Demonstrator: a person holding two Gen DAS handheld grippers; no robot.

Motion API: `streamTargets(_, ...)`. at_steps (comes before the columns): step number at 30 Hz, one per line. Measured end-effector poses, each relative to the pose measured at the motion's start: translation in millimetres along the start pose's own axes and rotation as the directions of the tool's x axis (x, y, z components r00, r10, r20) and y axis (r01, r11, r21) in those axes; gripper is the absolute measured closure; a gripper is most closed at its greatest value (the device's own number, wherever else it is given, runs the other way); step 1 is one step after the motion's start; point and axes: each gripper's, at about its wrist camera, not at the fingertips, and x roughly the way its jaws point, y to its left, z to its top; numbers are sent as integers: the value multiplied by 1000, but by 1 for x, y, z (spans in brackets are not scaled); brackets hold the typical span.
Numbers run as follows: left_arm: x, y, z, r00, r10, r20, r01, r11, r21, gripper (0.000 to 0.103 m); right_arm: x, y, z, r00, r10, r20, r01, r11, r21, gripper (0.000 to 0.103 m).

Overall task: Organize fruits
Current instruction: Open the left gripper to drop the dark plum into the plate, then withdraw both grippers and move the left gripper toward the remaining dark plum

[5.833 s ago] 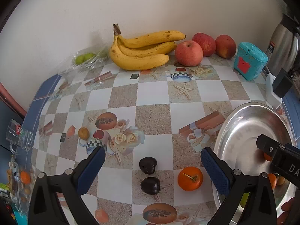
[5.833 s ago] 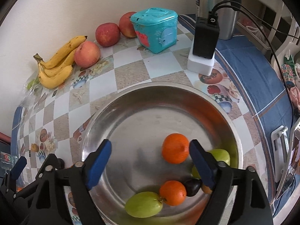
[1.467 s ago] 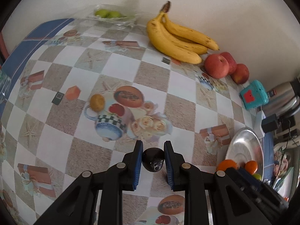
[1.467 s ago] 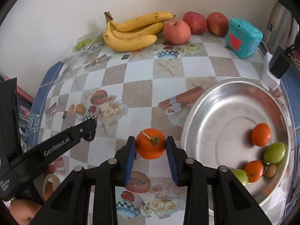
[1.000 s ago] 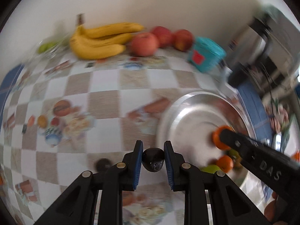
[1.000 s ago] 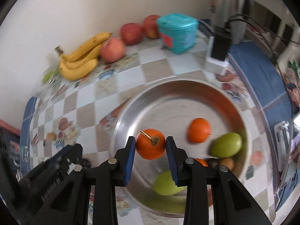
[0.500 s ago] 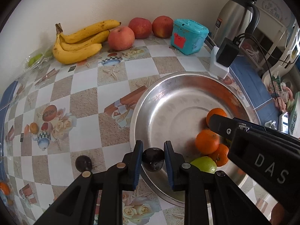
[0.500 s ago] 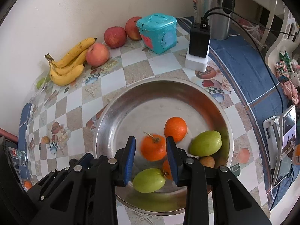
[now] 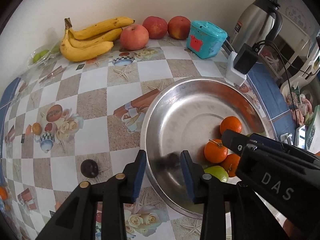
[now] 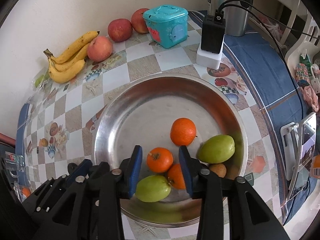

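My left gripper (image 9: 163,172) hangs over the near left rim of the steel bowl (image 9: 154,108), its jaws opening. A dark plum (image 9: 172,158), blurred, is free between them, touching neither pad, over the bowl's floor. My right gripper (image 10: 160,168) is over the same bowl (image 10: 112,108), jaws opening too. An orange (image 10: 159,160) lies on the floor between its fingers with a gap on each side. Two more oranges (image 10: 183,131), two green fruits (image 10: 217,149) and a small brown fruit (image 10: 218,170) lie beside it. A second dark plum (image 9: 89,168) rests on the tablecloth left of the bowl.
Against the back wall lie bananas (image 9: 90,38) and three apples (image 9: 134,37). A teal box (image 9: 206,39), a black charger on a white block (image 9: 243,63) and a steel kettle (image 9: 258,18) stand behind the bowl. A phone on a stand (image 10: 302,154) is at the right.
Both pairs of jaws have spread. The dark plum has left the left pads and drops toward the bowl. The orange has settled on the bowl's floor below the right fingers.
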Motion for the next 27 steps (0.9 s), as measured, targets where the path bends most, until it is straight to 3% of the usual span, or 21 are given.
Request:
streamTargets(2,-4,2,0,1000,-6,2,6,1000,-12,63,0,0,0,1000,-7,0,7,1000,-5,55)
streamTargets(5,-11,9,1,1000,-20,6,21,999,-40,46,-2,0,-2,1000,-14,1,14,1000,-8,51)
streamTargets(10,-16,28,-3,1000,8,-9,-9,996,-88,31,-7,-2,-4,1000,-24,8,24,1000,2,30)
streamTargets(12,-15,39,-6,999,25,-21,-27,993,-117,30,-9,-3,-6,1000,-16,11,16,1000,7,27)
streamTargets(19,-23,80,-14,995,98,-18,-99,973,-207,17,-13,0,-14,999,-48,5,48,999,-11,24)
streamTargets(27,-35,132,-20,979,203,-14,-197,934,-298,14,-15,20,-26,1000,-23,-1,23,999,-49,24)
